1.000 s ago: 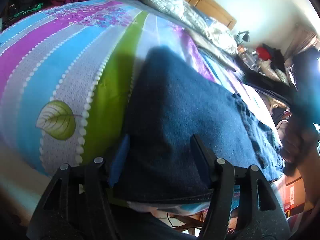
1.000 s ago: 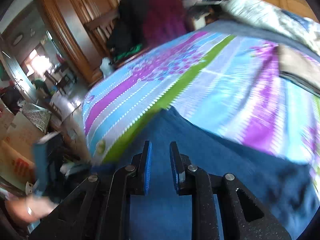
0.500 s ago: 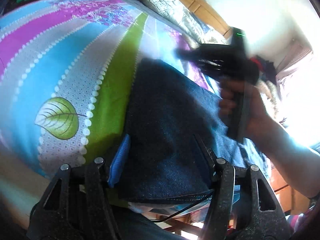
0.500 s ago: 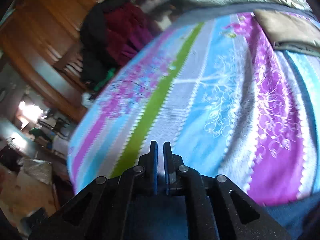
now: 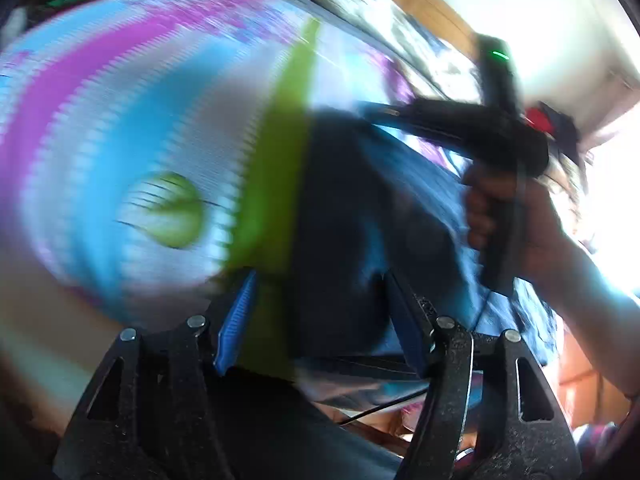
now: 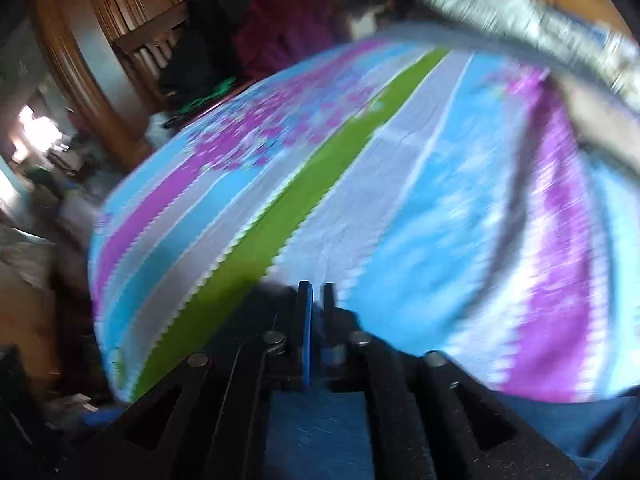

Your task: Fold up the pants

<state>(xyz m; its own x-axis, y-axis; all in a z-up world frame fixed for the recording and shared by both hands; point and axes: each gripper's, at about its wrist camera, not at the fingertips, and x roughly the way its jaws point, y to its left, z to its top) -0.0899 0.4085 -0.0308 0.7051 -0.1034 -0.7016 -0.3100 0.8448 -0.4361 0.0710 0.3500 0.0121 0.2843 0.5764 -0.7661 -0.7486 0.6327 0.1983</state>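
**A:** Across the whole scene runs the bed (image 6: pixel 460 184) with its striped sheet, and on its near right part lie the pants (image 5: pixel 352 216), dark blue denim, already doubled into a broad slab.

**B:** And the two tools?

**A:** The left hand-held gripper (image 5: pixel 320 308) sits at the near edge of the denim with its jaws spread wide, released, holding nothing. The right hand-held gripper (image 6: pixel 316 300) is clenched down to a thin slit at the far edge of the cloth; whether fabric is pinched in that slit I cannot tell, since both views are smeared by motion. From the left view it reaches in over the pants from the right, with the person's hand (image 5: pixel 508 208) wrapped round its handle.

**B:** So how should the fold go?

**A:** I'd judge the right needs a sure pinch of every layer at that far edge, then a low, even carry toward the near hem. Meanwhile the left should close on the near edge, or pin it, so the stack doesn't skid on the sheet.
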